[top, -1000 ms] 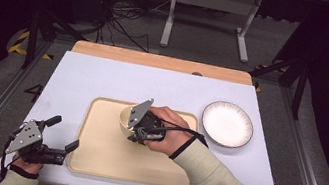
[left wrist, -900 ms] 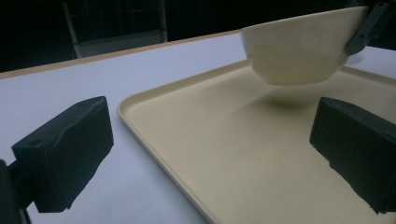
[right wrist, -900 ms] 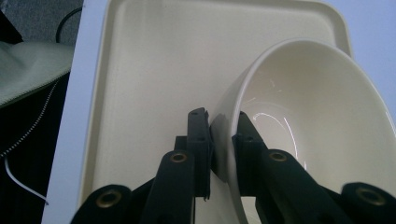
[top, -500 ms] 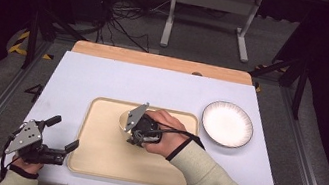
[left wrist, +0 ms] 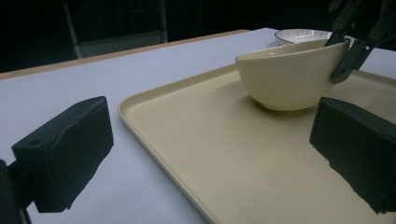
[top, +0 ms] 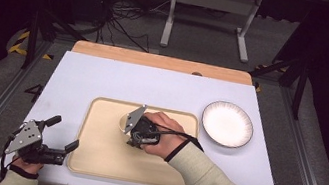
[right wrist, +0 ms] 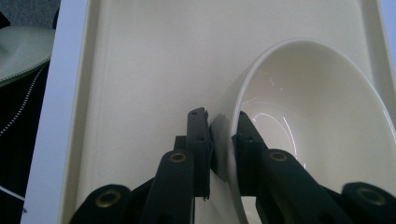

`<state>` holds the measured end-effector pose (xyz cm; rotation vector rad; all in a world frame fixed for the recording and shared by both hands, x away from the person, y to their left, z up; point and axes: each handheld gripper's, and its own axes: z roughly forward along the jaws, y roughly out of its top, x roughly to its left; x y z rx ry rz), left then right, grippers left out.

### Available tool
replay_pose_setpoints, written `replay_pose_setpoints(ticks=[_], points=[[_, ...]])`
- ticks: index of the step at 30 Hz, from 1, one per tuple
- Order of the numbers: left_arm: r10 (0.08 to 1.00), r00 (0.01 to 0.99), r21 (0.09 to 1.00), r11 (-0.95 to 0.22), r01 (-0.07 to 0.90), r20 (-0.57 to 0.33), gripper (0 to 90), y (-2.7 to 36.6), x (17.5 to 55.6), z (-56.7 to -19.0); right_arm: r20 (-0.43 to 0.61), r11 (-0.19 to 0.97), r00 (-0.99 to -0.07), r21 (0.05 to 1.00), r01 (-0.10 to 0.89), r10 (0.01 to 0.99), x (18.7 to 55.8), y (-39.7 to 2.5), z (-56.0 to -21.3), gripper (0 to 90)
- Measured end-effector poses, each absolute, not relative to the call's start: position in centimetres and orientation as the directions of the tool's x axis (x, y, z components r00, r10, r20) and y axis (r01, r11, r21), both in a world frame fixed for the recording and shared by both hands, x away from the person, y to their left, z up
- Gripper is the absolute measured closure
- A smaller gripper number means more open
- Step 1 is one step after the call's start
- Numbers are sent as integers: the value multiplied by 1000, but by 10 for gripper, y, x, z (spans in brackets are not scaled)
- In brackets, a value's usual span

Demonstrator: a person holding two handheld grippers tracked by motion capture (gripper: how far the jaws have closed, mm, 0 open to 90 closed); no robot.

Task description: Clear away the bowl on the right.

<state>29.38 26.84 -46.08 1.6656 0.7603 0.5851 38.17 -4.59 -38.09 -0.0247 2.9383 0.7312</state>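
Observation:
A cream bowl (top: 125,122) (left wrist: 285,77) (right wrist: 322,140) rests on the beige tray (top: 105,159) (left wrist: 224,154), tilted up on the side where it is held. My right gripper (top: 127,126) (right wrist: 223,135) is shut on the bowl's rim, one jaw inside and one outside. In the left gripper view that gripper (left wrist: 348,51) pinches the rim at the upper right. My left gripper (top: 63,135) (left wrist: 210,154) rests open at the tray's left front corner, low over the table, with nothing between its jaws.
A white plate (top: 227,124) (left wrist: 299,35) with a dark rim lies on the white table (top: 104,77) right of the tray. A wooden strip (top: 162,62) runs along the table's far edge. Stands and cables sit on the floor beyond.
The right gripper and the bowl have shifted slightly toward the near side of the tray. The left gripper has stayed in place.

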Motion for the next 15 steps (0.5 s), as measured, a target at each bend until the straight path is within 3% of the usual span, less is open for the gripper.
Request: replay_pose_setpoints(ticks=[15], points=[[747,665,975,-133,175,-17,2,268,294,-461,-101,887,-995,460,-32,17,377,-44,-386,820]])
